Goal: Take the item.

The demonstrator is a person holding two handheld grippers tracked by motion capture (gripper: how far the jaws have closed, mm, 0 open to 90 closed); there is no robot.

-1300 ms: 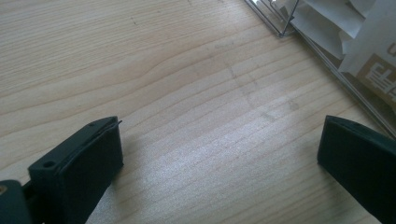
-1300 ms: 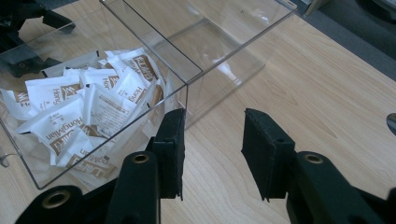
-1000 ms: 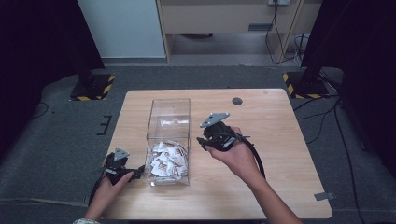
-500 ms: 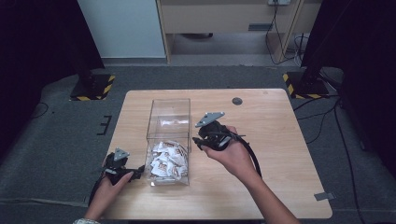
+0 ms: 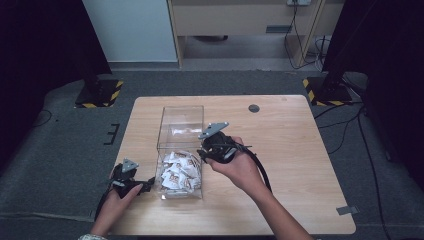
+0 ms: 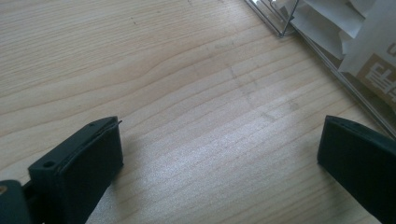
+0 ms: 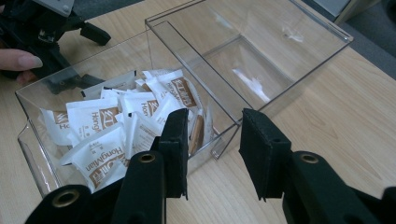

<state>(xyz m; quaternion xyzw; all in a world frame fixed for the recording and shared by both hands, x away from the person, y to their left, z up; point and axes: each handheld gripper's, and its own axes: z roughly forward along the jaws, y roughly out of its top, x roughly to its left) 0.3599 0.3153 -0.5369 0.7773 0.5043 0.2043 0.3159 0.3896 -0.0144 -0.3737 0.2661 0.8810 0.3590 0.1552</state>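
Note:
A clear two-compartment box (image 5: 180, 112) stands on the wooden table (image 5: 300, 150). Its near compartment holds several white sachets (image 5: 180, 170); the far one is empty. My right gripper (image 5: 204, 151) hovers at the box's right wall. In the right gripper view its jaws (image 7: 215, 149) stand open, with the box (image 7: 261, 88) wall just beyond them and the sachets (image 7: 107, 121) to the left. My left gripper (image 5: 149, 184) rests on the table left of the box. It is open over bare wood (image 6: 219, 158), with the box corner (image 6: 285, 28) at upper right.
A dark round grommet (image 5: 254, 108) sits in the table's far middle. The right gripper's cable (image 5: 261, 172) trails along the forearm. Black stands with yellow-striped bases (image 5: 100, 95) are on the carpet beyond both far corners.
My right gripper has moved left, closing in on the box's right wall. The left gripper has stayed put.

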